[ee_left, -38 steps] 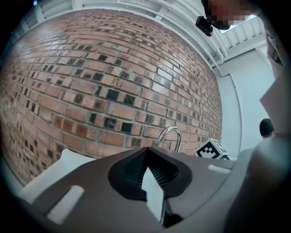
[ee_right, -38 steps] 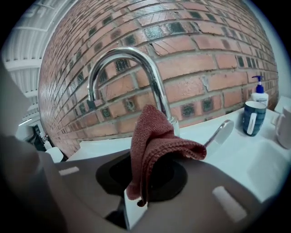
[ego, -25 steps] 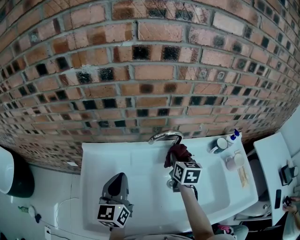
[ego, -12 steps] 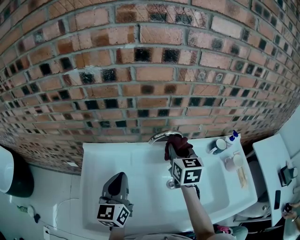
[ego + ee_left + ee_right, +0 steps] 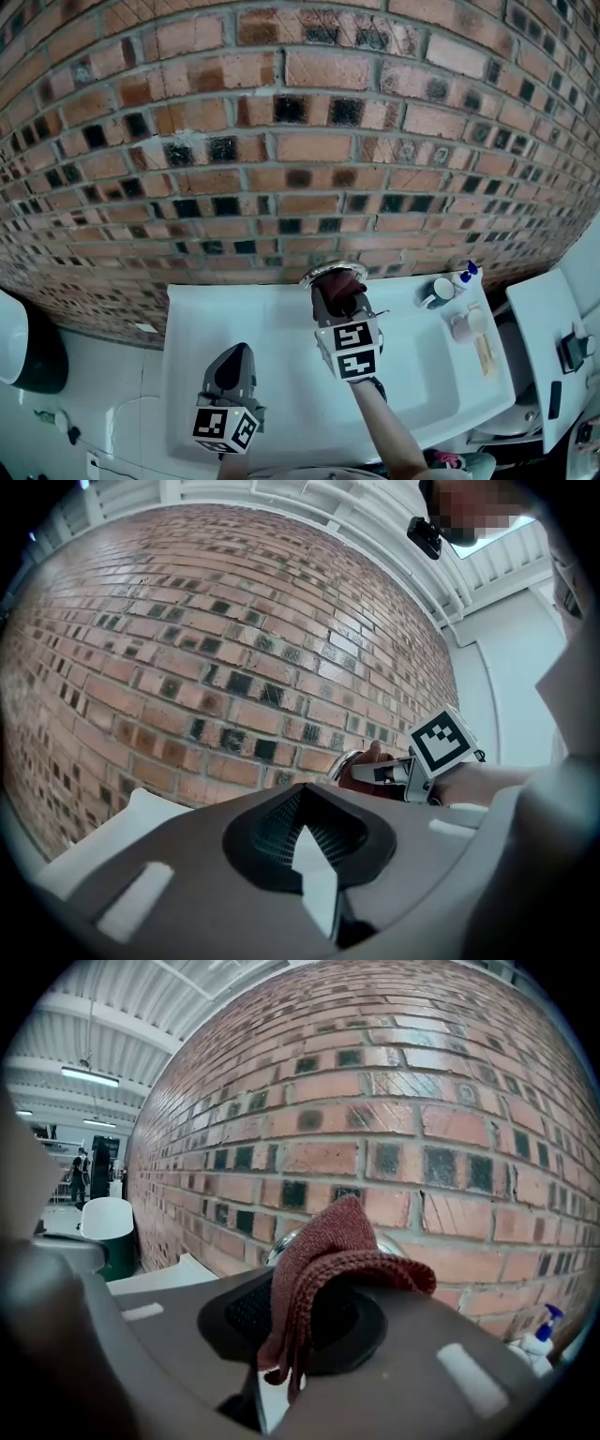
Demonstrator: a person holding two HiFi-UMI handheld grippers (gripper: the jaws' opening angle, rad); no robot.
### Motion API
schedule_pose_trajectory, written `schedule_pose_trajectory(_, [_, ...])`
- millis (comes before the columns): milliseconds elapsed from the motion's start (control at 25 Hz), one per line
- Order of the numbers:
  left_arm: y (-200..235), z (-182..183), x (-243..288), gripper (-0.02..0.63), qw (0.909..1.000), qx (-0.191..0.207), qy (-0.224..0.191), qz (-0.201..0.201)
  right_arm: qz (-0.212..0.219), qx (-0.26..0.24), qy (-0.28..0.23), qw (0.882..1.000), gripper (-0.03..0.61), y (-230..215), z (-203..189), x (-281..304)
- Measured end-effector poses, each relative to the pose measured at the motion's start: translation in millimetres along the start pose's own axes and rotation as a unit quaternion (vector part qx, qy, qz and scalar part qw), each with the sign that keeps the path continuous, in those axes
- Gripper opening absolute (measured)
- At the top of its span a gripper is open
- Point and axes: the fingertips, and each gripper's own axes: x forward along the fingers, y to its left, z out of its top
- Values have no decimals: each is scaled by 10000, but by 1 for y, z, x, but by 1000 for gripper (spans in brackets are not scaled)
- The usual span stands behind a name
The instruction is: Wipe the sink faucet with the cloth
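A chrome faucet point(image 5: 317, 274) curves out from the brick wall over the white sink point(image 5: 187, 328). My right gripper point(image 5: 339, 298) is shut on a dark red cloth point(image 5: 341, 284) and presses it against the faucet's spout. In the right gripper view the cloth point(image 5: 337, 1241) drapes over the jaws, with the faucet point(image 5: 280, 1241) just behind it. My left gripper point(image 5: 234, 358) hangs shut and empty over the basin's left part, apart from the faucet. From the left gripper view point(image 5: 305, 841) I see the right gripper point(image 5: 394, 772) and cloth point(image 5: 361, 774) at the faucet point(image 5: 345, 759).
On the sink's right ledge stand a soap bottle point(image 5: 466, 273) with a blue cap, a round tin point(image 5: 436, 291) and a pale cup point(image 5: 465, 323). The brick wall point(image 5: 300, 141) rises directly behind the faucet. A dark bin point(image 5: 28, 352) sits on the floor at the left.
My right gripper has carried the cloth up and to the left, from over the basin onto the faucet's spout by the wall. The left gripper has stayed where it was.
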Motion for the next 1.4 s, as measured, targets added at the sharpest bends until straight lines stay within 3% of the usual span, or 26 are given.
schedule_pose_trajectory(280, [2,-8,2,5,10000,-61,32,-24,190,-392,144,9989,54,21,-15,7])
schedule_pose_trajectory(560, [7,0,0,5,9999,-70,31,100,361,-66,-39,9993,54,35,-10,-14])
schedule_pose_trajectory(800, [6,-1,-1,5,9999,-83,-25,63,876,-36,-173,9960,54,67,-1,-18])
schedule_pose_trajectory(1040, [7,-3,-5,5,9999,-122,4,61,847,396,-138,9955,54,52,6,4])
schedule_pose_trajectory(1400, [8,-1,-4,5,9999,-132,18,97,746,203,-339,9964,54,38,33,2])
